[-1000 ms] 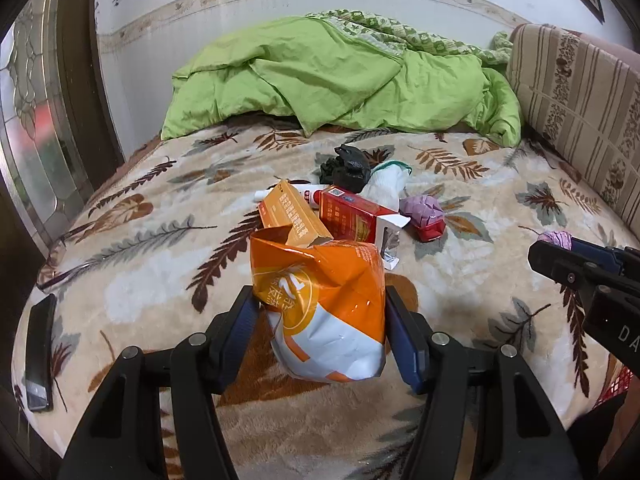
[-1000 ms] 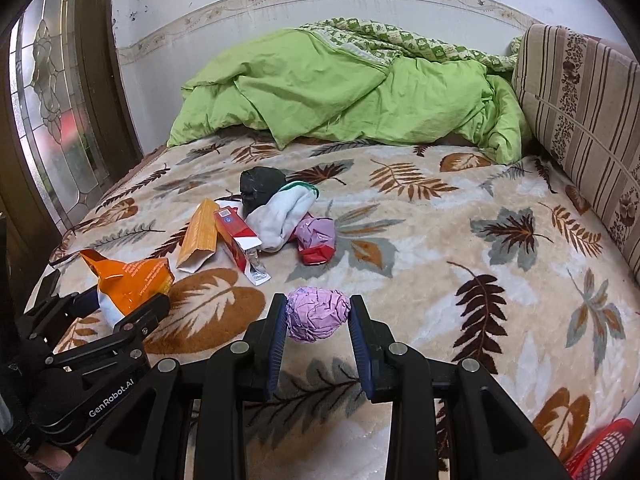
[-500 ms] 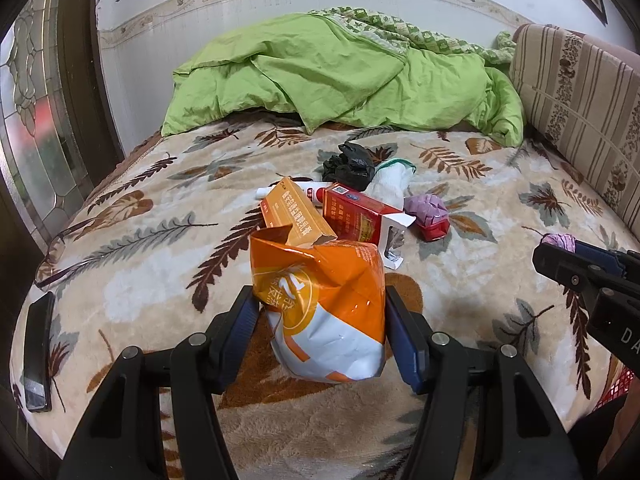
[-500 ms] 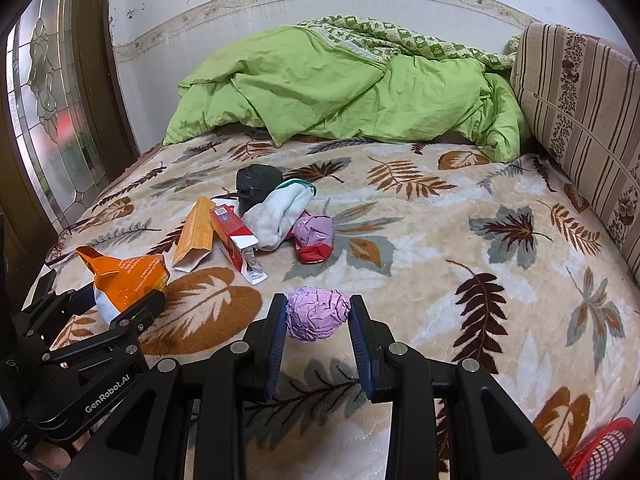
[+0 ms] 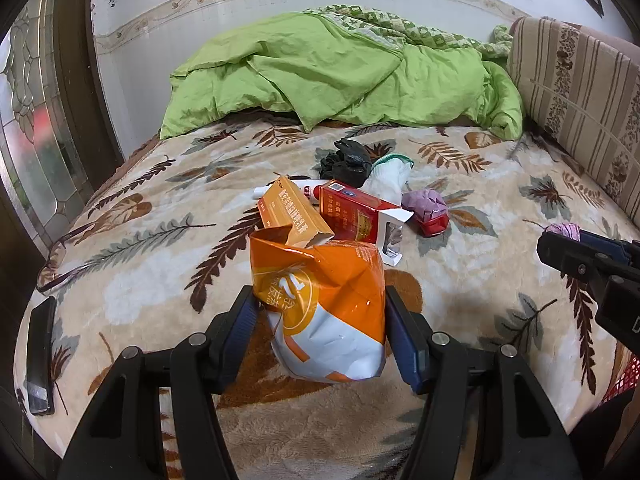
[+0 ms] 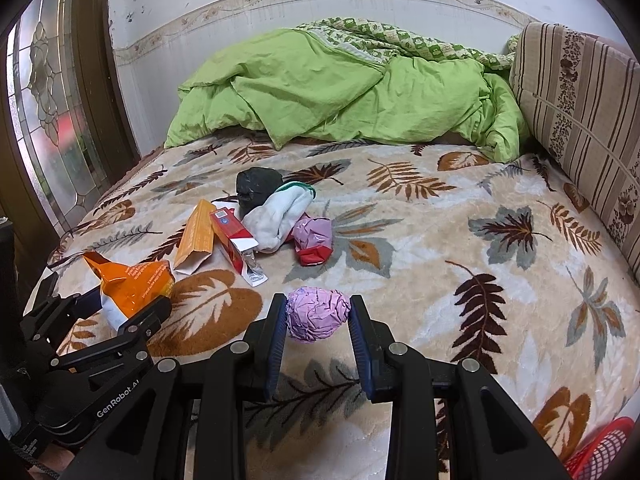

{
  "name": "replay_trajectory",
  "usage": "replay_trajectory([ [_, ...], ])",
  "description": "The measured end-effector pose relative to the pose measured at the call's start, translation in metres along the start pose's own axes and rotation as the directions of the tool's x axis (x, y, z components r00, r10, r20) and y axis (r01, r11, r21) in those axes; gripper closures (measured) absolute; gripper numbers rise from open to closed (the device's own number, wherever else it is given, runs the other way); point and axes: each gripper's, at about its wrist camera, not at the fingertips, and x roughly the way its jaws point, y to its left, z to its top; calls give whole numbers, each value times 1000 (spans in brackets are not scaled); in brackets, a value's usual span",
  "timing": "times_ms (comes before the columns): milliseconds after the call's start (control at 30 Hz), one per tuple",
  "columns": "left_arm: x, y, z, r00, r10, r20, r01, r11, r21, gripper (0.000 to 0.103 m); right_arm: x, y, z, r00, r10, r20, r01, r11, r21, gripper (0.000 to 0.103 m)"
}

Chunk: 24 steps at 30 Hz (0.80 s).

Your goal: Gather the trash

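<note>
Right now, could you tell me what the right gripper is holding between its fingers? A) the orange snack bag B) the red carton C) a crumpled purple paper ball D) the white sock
C: the right gripper is shut on the crumpled purple paper ball; the left gripper holds the orange snack bag.

Trash you hold, and trash on the bed

You hold the crumpled orange-and-white bag upright and the purple paper ball; an orange carton, red carton and purple-red wrapper lie together.
</note>
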Motion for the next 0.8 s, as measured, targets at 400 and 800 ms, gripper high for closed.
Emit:
replay_trajectory([
  [400, 0, -1, 0, 1000, 2, -1, -2, 1000, 2, 42, 0, -1, 0, 1000, 1, 0, -1, 1000, -1, 70],
  [800, 1, 0, 0, 1000, 3, 0, -3, 1000, 3, 42, 0, -1, 0, 1000, 2, -1, -2, 1000, -2, 70],
])
